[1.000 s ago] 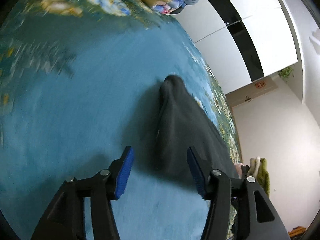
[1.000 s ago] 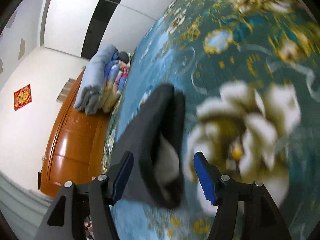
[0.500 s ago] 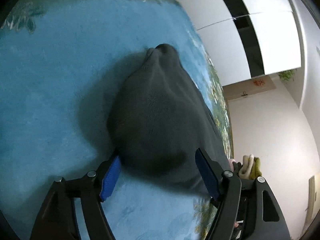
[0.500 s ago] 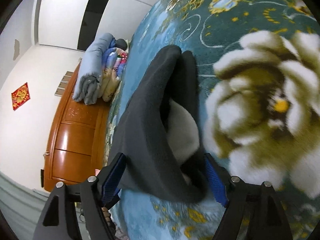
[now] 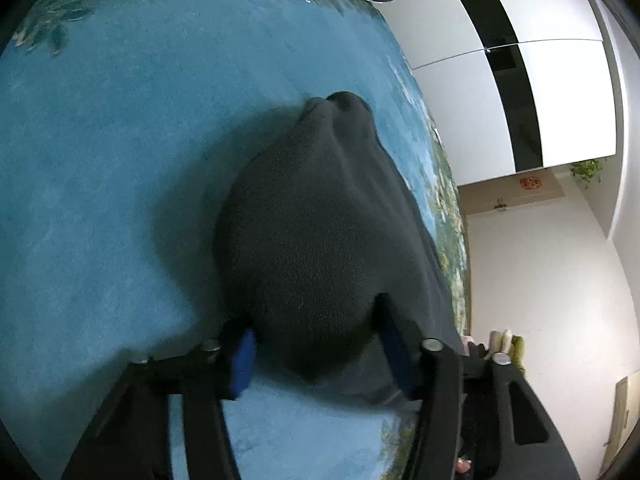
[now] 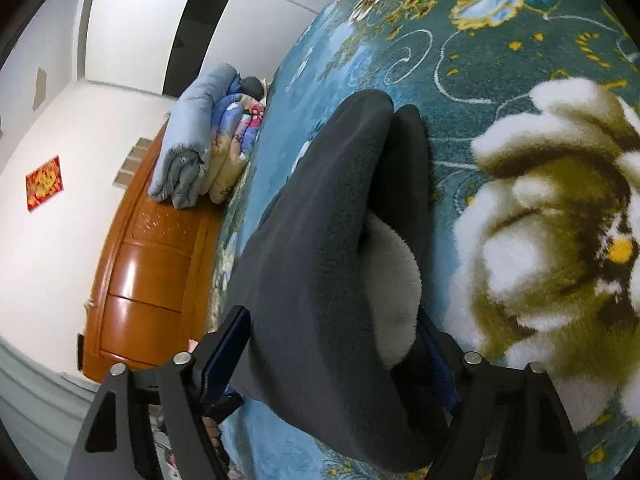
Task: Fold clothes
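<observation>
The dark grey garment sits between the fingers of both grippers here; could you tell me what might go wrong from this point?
1. The left gripper straddles a thick bulge of the dark grey garment; closing may pinch only the top layer, so the rest could sag.
2. The right gripper frames folded layers with the white lining exposed; an uneven grab could let the fold open.
3. Either pad might catch the blue blanket underneath.

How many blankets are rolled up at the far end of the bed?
2 that I can see: a grey-blue blanket on the outside, and a flowery blanket tucked beside it, nearer the bedspread. Others may hide behind them.
</observation>
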